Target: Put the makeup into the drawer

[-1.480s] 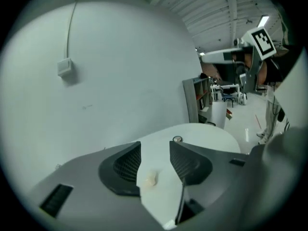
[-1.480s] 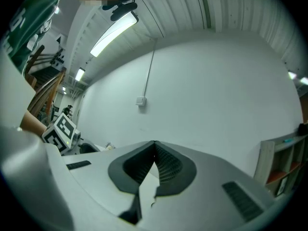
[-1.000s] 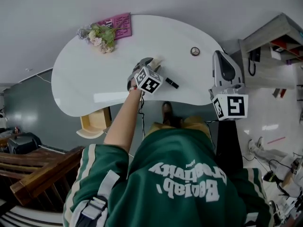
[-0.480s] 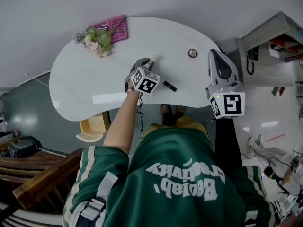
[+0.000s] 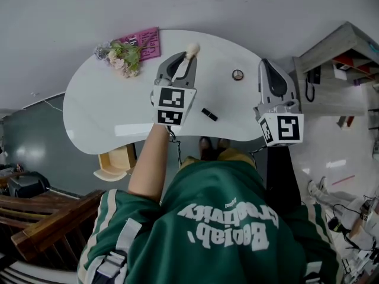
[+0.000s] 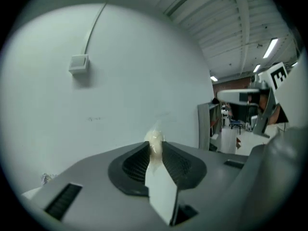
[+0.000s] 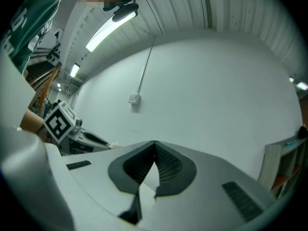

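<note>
My left gripper (image 5: 189,54) is lifted above the white table (image 5: 100,111), shut on a small cream makeup piece (image 5: 191,49). In the left gripper view that cream piece (image 6: 155,139) sticks out between the pads, against the wall. A black lipstick tube (image 5: 208,114) lies on the table near the front edge. A small round compact (image 5: 237,74) sits further back. An open wooden drawer (image 5: 115,158) shows under the table's front left. My right gripper (image 5: 266,63) hovers at the table's right end, shut and empty, its pads (image 7: 161,160) meeting at the tips.
A bunch of flowers (image 5: 122,56) and a pink book (image 5: 145,42) lie at the table's back left. A shelf unit (image 5: 331,58) stands to the right. Dark wooden furniture (image 5: 41,212) sits at the lower left.
My left gripper closed on the cream piece at the table top and rose with it, now pointing toward the wall. The right gripper stayed almost in place.
</note>
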{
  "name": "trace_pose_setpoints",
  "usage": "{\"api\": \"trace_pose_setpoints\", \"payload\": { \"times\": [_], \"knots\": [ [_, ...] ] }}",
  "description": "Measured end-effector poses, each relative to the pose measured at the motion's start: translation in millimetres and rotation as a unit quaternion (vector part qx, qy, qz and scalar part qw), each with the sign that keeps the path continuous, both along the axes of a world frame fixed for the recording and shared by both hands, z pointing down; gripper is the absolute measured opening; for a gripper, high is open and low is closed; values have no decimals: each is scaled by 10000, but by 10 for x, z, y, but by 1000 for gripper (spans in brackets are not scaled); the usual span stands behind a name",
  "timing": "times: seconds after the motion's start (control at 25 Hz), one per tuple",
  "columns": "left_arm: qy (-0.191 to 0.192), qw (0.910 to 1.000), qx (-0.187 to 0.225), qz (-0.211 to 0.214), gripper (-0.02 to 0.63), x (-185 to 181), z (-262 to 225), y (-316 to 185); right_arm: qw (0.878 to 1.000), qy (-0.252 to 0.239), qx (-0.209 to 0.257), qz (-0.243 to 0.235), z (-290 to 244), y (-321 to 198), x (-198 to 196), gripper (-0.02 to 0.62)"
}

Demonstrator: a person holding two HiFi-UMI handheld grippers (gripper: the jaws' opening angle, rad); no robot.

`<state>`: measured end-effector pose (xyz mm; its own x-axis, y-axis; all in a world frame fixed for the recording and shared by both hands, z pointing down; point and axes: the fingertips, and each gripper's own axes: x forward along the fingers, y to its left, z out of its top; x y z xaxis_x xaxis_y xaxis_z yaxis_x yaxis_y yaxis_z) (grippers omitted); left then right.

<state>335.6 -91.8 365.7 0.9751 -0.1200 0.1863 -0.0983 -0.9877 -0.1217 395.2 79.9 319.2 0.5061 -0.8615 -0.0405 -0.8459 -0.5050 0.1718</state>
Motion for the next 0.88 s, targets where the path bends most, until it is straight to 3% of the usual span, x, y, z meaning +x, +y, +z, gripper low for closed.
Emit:
{"api": "trace_pose_setpoints", "payload": {
  "times": [0.16, 0.28, 0.6, 0.88],
  "knots": [
    [998, 9949, 134, 47, 97, -17, -670, 199, 9999, 118, 110, 46, -89, 48, 37, 9],
    [1342, 9906, 258, -7, 98, -43, -861, 309, 9996, 161, 200, 129, -140, 126, 94, 9],
    [1228, 9897, 388, -629, 101, -134, -839, 230, 9990, 86, 207, -378, -106, -16, 199, 9],
    [1243, 9821, 530, -1312, 106, -459, -869, 142, 9933, -34, 338, -1108, -38, -295, 147, 9]
  ]
}}
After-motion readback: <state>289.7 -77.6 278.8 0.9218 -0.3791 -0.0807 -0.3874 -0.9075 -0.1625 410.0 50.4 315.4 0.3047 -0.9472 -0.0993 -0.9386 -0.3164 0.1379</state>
